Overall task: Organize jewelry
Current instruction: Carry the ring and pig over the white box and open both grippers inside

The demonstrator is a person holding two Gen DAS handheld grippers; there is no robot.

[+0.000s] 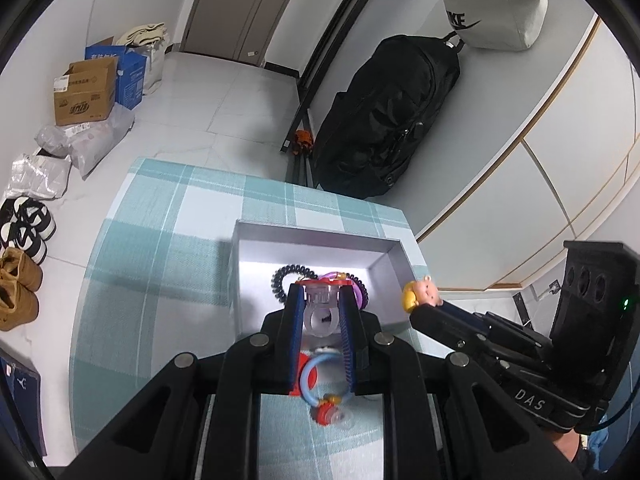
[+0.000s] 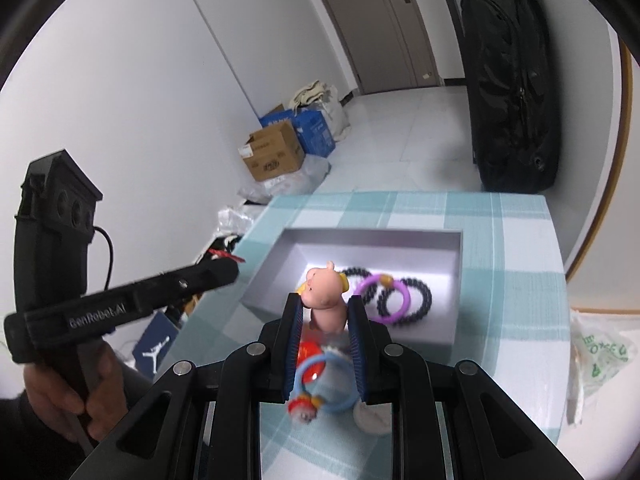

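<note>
We see teal-checked table [image 2: 500, 240]: grey open box [image 2: 400, 236] toward 12 o'clock; blue ring [image 2: 340, 402], red charm [image 2: 302, 410], red piece [image 2: 310, 350] toward 6 o'clock.

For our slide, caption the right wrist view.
Right tongs grip a pink pig figurine above a grey open box.

bench cloth [image 2: 500, 240] is showing teal and white plaid. box [image 2: 276, 268] is looking pale grey inside. pig charm [image 2: 326, 296] is showing pink with a yellow bit. hair ties in the box: one purple ring [image 2: 402, 300], black beaded ones [image 2: 424, 300]. on the cloth, a light blue ring [image 2: 340, 400] with a red charm [image 2: 300, 410]. gripper pads [image 2: 290, 344] are showing blue on black.
</note>
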